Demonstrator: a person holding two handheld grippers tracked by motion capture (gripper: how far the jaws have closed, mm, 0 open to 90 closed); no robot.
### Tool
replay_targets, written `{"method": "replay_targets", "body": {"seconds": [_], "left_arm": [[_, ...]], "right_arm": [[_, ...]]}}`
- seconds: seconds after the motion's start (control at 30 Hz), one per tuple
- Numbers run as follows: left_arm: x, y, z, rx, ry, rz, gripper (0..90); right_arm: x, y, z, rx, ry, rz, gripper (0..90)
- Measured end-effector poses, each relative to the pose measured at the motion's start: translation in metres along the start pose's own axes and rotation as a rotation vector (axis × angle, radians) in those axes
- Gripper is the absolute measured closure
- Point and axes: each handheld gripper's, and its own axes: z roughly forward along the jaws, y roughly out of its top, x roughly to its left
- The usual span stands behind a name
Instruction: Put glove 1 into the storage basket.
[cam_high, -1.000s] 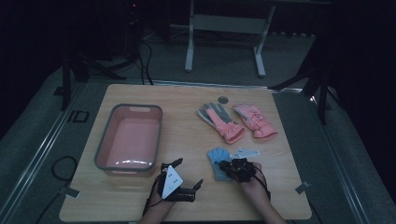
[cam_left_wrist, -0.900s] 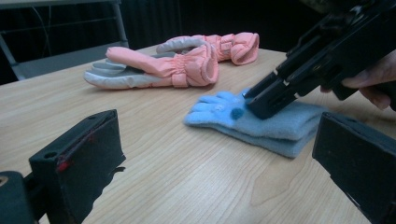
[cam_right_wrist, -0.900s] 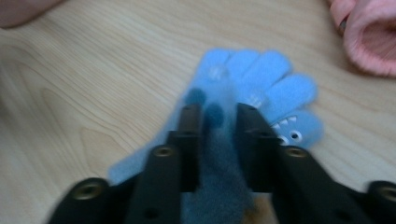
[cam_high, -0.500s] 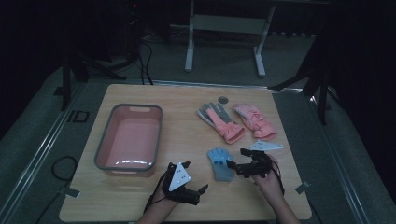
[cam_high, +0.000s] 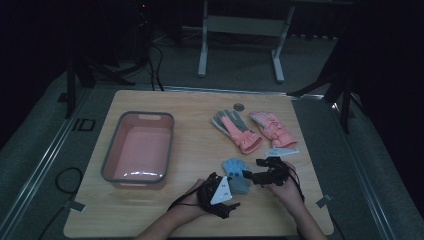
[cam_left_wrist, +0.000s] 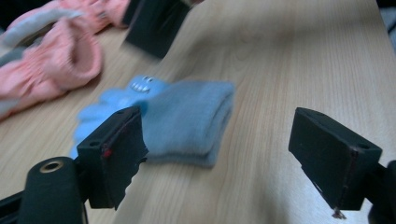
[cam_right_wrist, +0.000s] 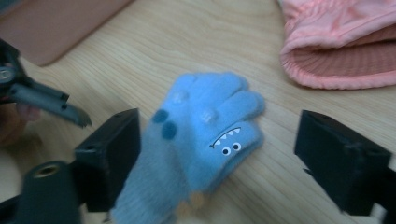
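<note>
Your wooden table sits in a dark room, pink tub at left centre and pink gloves upper right. The blue glove lies flat at lower centre, between your grippers. Your left gripper, jaws apart and just been closing, has slid right towards its cuff. Your right gripper, jaws apart, empty, has let go and narrowed slightly.

Left gripper: black body, white three-cornered plate, black cable. Right gripper: black. Both: blocky black jaws
</note>
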Motion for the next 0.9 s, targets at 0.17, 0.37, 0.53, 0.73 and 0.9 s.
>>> {"method": "replay_targets", "body": {"seconds": [0.17, 0.37, 0.53, 0.73, 0.9], "left_arm": [[0.0, 0.005, 0.015, 0.043, -0.032, 0.101, 30.7], [0.001, 0.003, 0.022, 0.082, -0.056, 0.143, 39.2], [0.006, 0.002, 0.023, 0.099, -0.045, 0.145, 44.8], [0.007, -0.002, 0.026, 0.102, 0.015, 0.187, 57.3], [0.001, -0.007, 0.027, 0.096, 0.085, 0.234, 62.8]], "right_arm": [[-0.003, 0.007, 0.021, 0.026, -0.021, 0.028, 29.4], [0.002, 0.01, 0.04, 0.06, -0.035, 0.02, 29.8], [0.009, 0.007, 0.05, 0.091, -0.076, -0.011, 29.8], [0.013, 0.005, 0.052, 0.086, -0.106, -0.047, 33.0], [0.015, 0.004, 0.052, 0.085, -0.098, -0.072, 43.2]]}}
